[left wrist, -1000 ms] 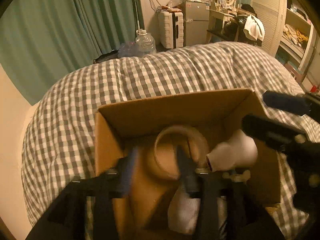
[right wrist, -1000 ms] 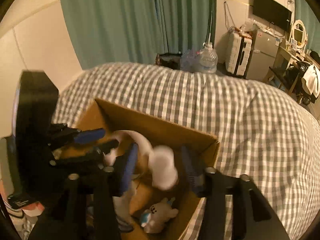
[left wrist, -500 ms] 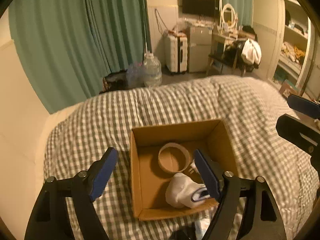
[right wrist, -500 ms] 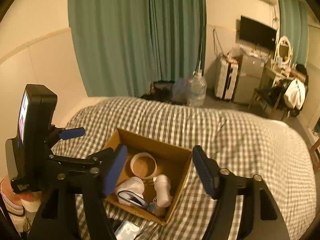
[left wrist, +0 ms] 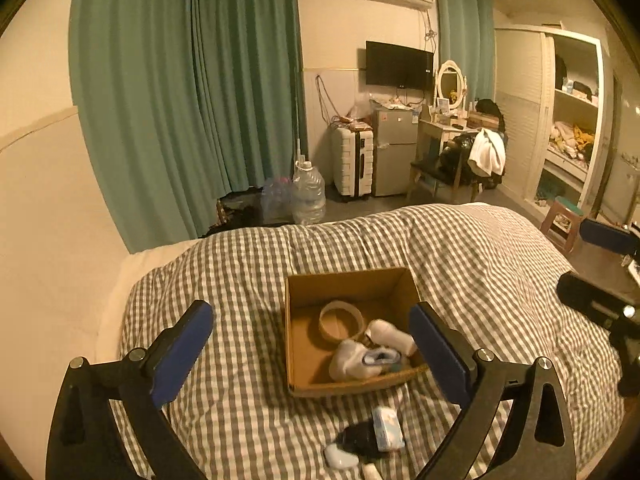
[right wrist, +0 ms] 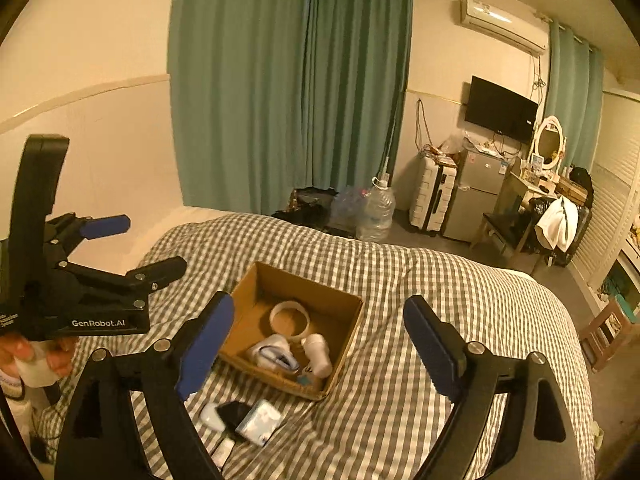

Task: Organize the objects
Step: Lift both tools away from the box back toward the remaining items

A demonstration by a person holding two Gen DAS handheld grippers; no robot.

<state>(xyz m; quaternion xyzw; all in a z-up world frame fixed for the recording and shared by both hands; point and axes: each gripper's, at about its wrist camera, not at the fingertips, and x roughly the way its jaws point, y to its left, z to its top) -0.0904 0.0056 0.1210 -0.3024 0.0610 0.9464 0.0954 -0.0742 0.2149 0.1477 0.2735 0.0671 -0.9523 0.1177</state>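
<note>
An open cardboard box [left wrist: 306, 284] [right wrist: 248, 284] sits on the checked bed. Inside lie a tape roll [left wrist: 341, 319] [right wrist: 289, 320], a white sock bundle [left wrist: 362, 362] [right wrist: 274, 354] and a white bottle [left wrist: 391, 337] [right wrist: 318, 354]. In front of the box lie a tissue pack [left wrist: 387, 428] [right wrist: 259, 422], a dark item [left wrist: 358, 440] [right wrist: 232, 411] and a small white item [left wrist: 340, 458] [right wrist: 211, 416]. My left gripper [left wrist: 310, 360] is open and empty, raised above the bed. My right gripper [right wrist: 320, 344] is open and empty, also raised. The left gripper also shows in the right wrist view [right wrist: 132, 246].
The checked duvet [left wrist: 480, 280] covers the bed. Beyond it stand green curtains [left wrist: 192, 120], water jugs [left wrist: 308, 192], a suitcase [left wrist: 352, 160], a small fridge [left wrist: 394, 152], a chair with clothes [left wrist: 472, 160] and open shelves [left wrist: 572, 136].
Both grippers have pulled up and back from inside the box and opened wide. The white bottle and the tape roll now lie in the box.
</note>
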